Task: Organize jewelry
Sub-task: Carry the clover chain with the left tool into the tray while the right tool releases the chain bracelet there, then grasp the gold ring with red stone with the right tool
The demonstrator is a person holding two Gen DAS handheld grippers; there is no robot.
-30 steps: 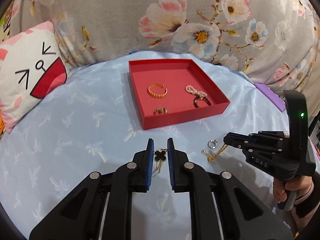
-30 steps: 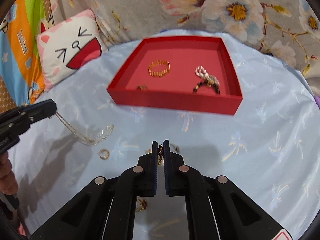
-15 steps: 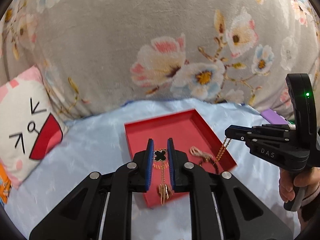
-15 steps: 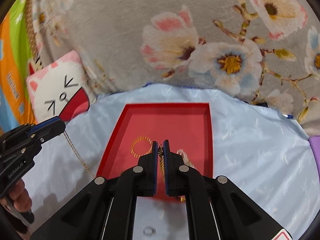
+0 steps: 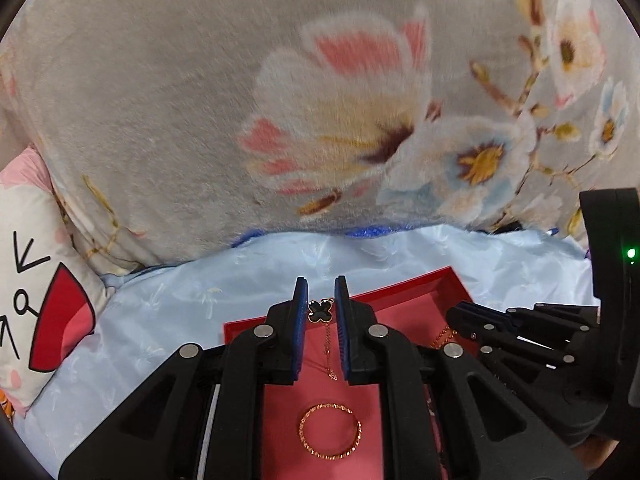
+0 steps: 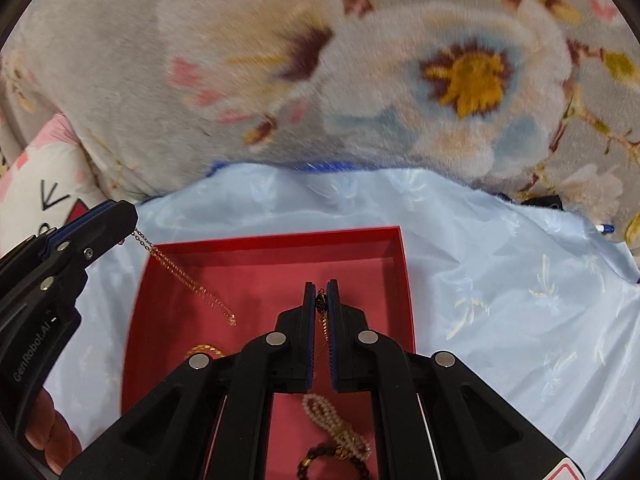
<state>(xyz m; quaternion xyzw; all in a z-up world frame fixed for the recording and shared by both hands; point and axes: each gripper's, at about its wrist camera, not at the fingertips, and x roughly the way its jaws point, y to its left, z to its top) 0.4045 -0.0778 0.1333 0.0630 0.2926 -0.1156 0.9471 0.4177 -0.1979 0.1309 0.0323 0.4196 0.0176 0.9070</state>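
My left gripper point(image 5: 320, 298) is shut on a black clover pendant point(image 5: 320, 310), and its thin gold chain point(image 5: 329, 354) hangs down over the red tray point(image 5: 404, 286). In the tray below it lies a gold bangle point(image 5: 330, 431). My right gripper point(image 6: 321, 295) is shut on a short gold chain with a small oval tag point(image 6: 321, 305), also above the red tray point(image 6: 280, 239). A pearl bracelet point(image 6: 334, 420) and a dark bead bracelet point(image 6: 320, 454) lie in the tray beneath it. The right wrist view shows the left gripper point(image 6: 126, 216) at the left, its chain point(image 6: 188, 280) dangling into the tray.
The tray sits on a light blue sheet point(image 6: 500, 280). A grey floral blanket point(image 5: 320, 100) rises close behind it. A cat-face pillow point(image 5: 36, 300) lies at the left. A blue pen tip point(image 6: 605, 228) shows at the far right. A hand point(image 6: 40, 440) grips the left handle.
Both grippers have lifted off the sheet and moved forward over the red tray, each carrying its chain. The silver ring stayed on the sheet and has dropped out of view.
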